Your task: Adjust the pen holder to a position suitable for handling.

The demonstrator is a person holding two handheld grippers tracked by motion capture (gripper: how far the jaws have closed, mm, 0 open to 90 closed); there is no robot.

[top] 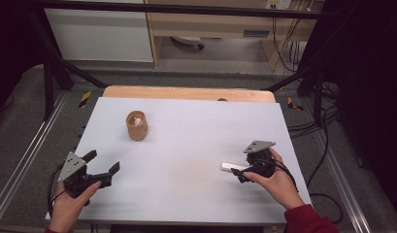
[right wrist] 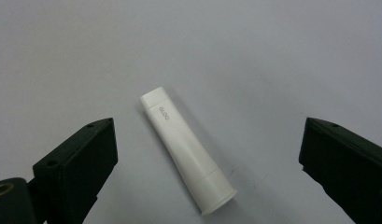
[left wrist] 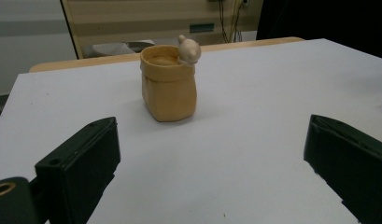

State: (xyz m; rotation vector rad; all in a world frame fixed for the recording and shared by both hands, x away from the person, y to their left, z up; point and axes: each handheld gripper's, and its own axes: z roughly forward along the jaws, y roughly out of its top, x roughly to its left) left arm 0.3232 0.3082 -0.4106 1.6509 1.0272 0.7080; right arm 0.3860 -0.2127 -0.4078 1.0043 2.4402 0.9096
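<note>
A tan sack-shaped pot [top: 137, 125] with a small pale figure on its rim stands upright at the far left of the white table top [top: 186, 145]. My left gripper [top: 104, 160] is open near the front left, with nothing between its jaws. In the left gripper view, the pot [left wrist: 170, 88] stands well ahead of that gripper [left wrist: 212, 158]. A white tube [top: 231, 167] lies flat at the front right. My right gripper [top: 240, 167] is open just above it. In the right gripper view the tube [right wrist: 186, 149] lies slantwise between the wide jaws of the gripper [right wrist: 209, 140], touched by neither.
A wooden strip [top: 186, 92] shows along the table's far edge. Black frame bars [top: 55, 73] flank the table. Cables [top: 312, 126] lie on the floor to the right. A cabinet [top: 210, 24] stands behind.
</note>
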